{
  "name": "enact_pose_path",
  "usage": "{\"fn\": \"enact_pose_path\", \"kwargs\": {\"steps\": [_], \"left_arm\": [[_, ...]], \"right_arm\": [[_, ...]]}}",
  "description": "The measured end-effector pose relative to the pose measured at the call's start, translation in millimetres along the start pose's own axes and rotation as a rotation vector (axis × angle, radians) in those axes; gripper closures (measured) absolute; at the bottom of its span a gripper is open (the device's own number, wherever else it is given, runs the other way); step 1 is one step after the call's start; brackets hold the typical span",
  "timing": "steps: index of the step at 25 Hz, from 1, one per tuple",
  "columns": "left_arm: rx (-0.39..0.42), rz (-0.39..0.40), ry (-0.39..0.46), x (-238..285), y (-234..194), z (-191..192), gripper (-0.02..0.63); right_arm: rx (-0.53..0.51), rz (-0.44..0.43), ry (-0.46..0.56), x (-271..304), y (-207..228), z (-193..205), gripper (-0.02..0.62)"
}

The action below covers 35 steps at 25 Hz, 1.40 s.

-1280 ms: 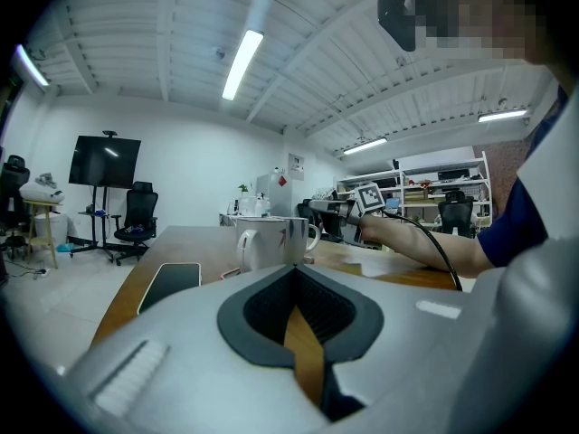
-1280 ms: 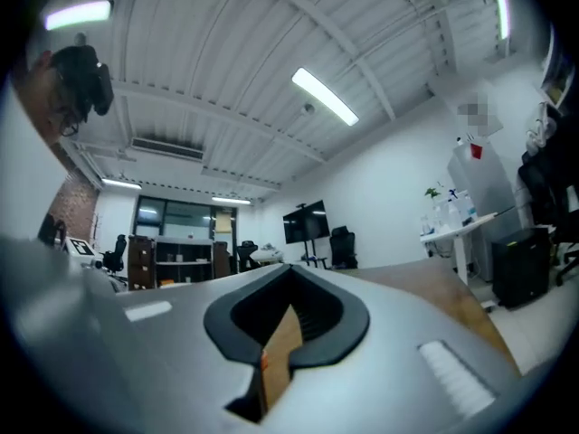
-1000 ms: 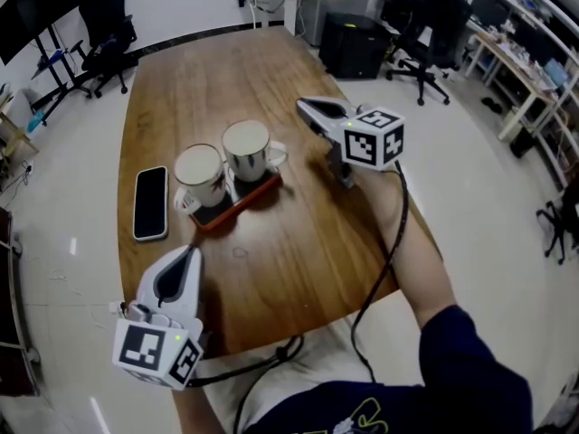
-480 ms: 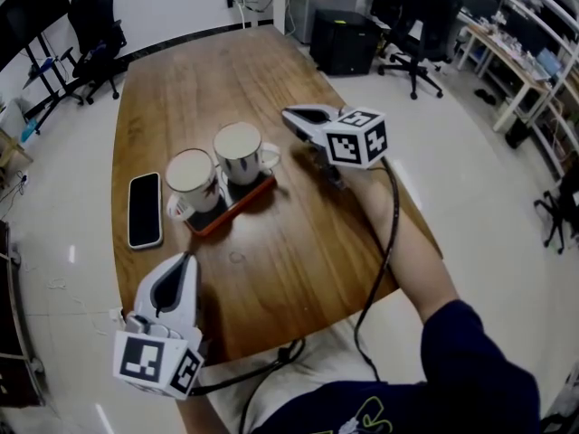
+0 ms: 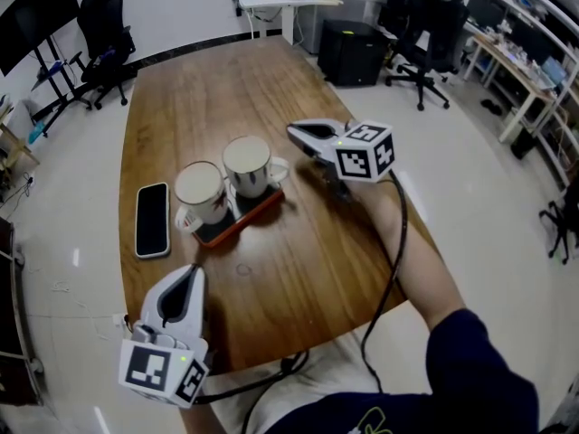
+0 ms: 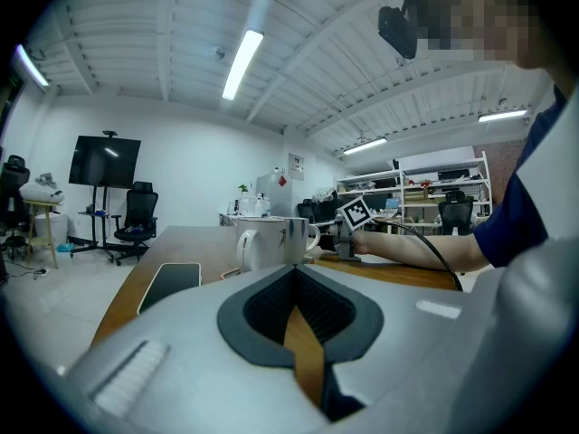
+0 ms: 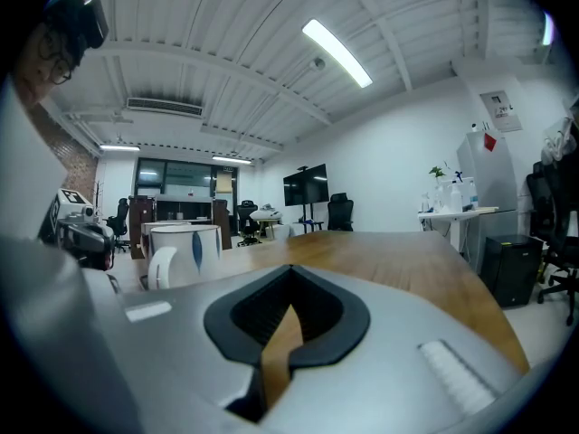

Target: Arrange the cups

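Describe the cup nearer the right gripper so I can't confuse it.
On the wooden table, find the red tray beside the black phone. It's the white cup farther from the phone, not its neighbour; its handle points toward the right gripper.

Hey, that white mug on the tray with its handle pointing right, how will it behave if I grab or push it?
The mug looks like glazed ceramic: probably rigid, smooth to grip and breakable. It stands upright on a small tray close beside the other mug, so a push would likely bump that one or tip it at the tray's rim.
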State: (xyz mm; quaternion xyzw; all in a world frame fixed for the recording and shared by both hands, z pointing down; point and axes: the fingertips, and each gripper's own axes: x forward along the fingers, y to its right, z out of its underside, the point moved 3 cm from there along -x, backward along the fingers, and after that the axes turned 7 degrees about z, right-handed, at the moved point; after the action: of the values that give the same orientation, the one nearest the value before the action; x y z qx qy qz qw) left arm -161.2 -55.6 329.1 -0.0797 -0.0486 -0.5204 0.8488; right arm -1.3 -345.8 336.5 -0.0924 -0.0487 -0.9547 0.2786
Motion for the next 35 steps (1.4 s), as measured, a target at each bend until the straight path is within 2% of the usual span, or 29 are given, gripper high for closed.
{"fn": "enact_pose_path", "kwargs": {"steps": [30, 32, 35], "left_arm": [[0.002, -0.004, 0.003, -0.8, -0.9, 0.5, 0.603], [0.006, 0.020, -0.001, 1.1, 1.9, 0.3, 0.603], [0.024, 0.126, -0.009, 8.4, 17.7, -0.1, 0.603]], "right_arm": [[-0.006, -0.009, 0.005, 1.6, -1.3, 0.0, 0.586], [-0.009, -0.006, 0.001, 1.8, -1.7, -1.7, 0.586], [-0.010, -0.004, -0.005, 0.4, -1.4, -2.5, 0.586]]}}
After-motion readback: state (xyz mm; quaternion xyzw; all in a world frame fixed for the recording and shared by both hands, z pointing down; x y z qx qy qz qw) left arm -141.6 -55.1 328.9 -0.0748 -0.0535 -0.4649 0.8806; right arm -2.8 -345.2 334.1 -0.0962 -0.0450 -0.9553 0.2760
